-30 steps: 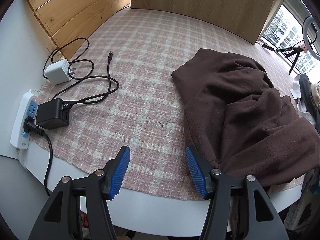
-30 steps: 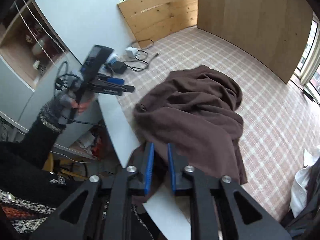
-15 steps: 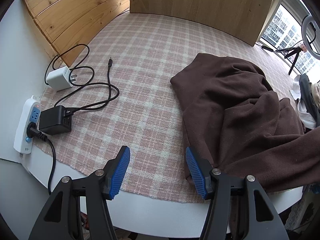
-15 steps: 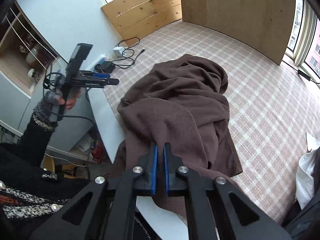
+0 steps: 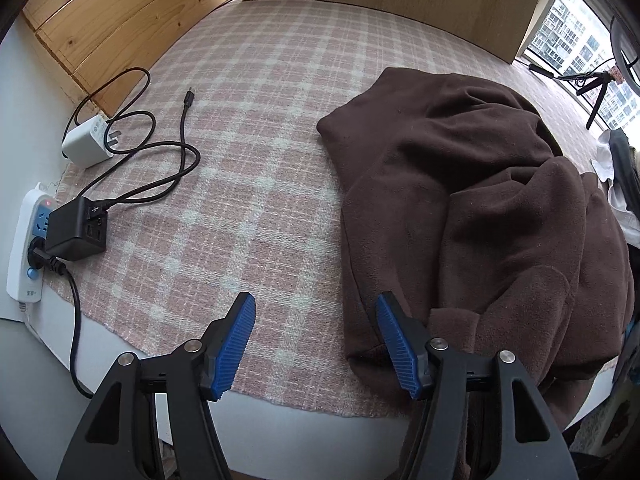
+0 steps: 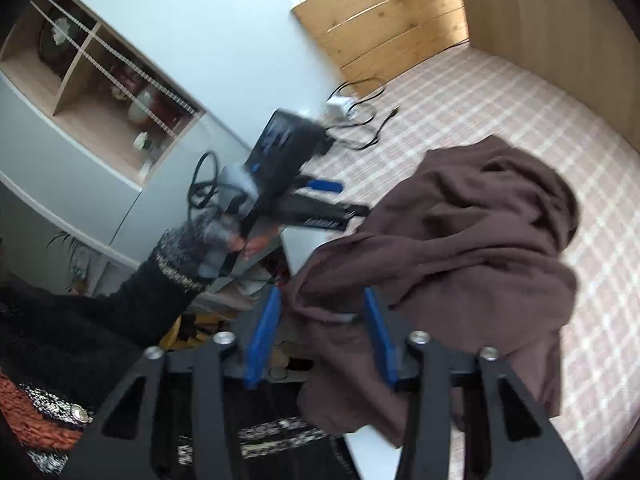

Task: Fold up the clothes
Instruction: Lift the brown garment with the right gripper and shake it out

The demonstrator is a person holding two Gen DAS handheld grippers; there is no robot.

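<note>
A crumpled dark brown fleece garment lies on the right half of the pink plaid tablecloth, one part hanging over the front edge. My left gripper is open over the cloth's front edge, its right pad just beside the garment's hem. In the right wrist view the brown garment drapes over the table edge, and my right gripper stands open with a hanging fold of it between the jaws, unclamped. A gloved hand holds the left gripper above the table corner.
A white power strip, a black charger, a white adapter and a looped black cable sit at the table's left end. Wooden boards line the back. A tripod and other clothes are at right.
My right gripper was shut on the garment's edge half a second ago and is now open. The garment has shifted toward the front edge, closer to my left gripper's right finger.
</note>
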